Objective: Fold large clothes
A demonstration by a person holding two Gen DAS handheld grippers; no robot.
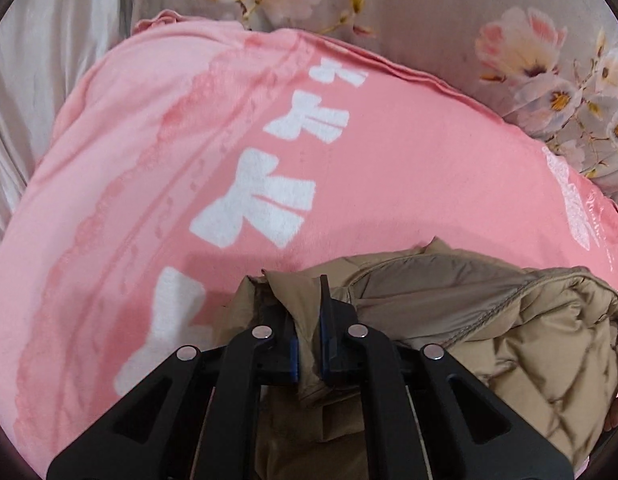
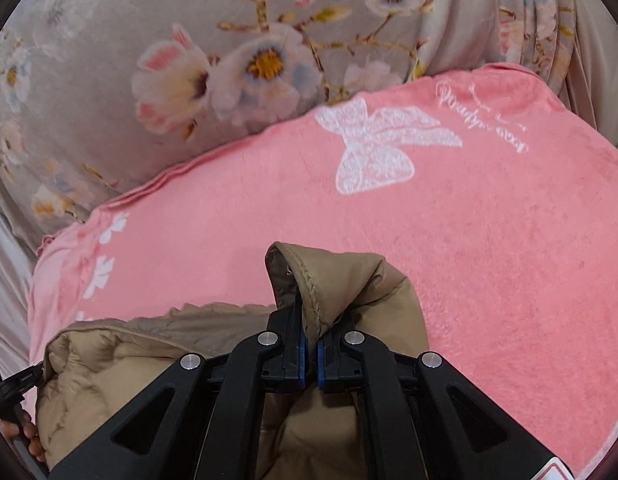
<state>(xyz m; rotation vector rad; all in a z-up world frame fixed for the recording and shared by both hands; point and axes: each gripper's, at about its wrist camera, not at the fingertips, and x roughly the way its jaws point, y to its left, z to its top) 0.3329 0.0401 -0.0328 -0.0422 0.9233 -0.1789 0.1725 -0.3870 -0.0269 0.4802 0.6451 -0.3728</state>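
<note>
A tan quilted puffer jacket (image 1: 529, 344) hangs between both grippers above a pink blanket (image 1: 389, 184). My left gripper (image 1: 307, 300) is shut on one edge of the jacket, with fabric pinched between the blue-padded fingers. My right gripper (image 2: 309, 320) is shut on another stitched edge of the jacket (image 2: 341, 280), which folds up over the fingertips. The rest of the jacket (image 2: 109, 368) bunches down to the lower left in the right wrist view. The left gripper's body (image 2: 5, 392) shows at the far left edge there.
The pink blanket (image 2: 489, 260) with white bows and a white butterfly print covers the bed. A grey floral sheet (image 2: 129, 100) lies behind it, also visible in the left wrist view (image 1: 529, 48). Pale satin fabric (image 1: 49, 60) lies at the left.
</note>
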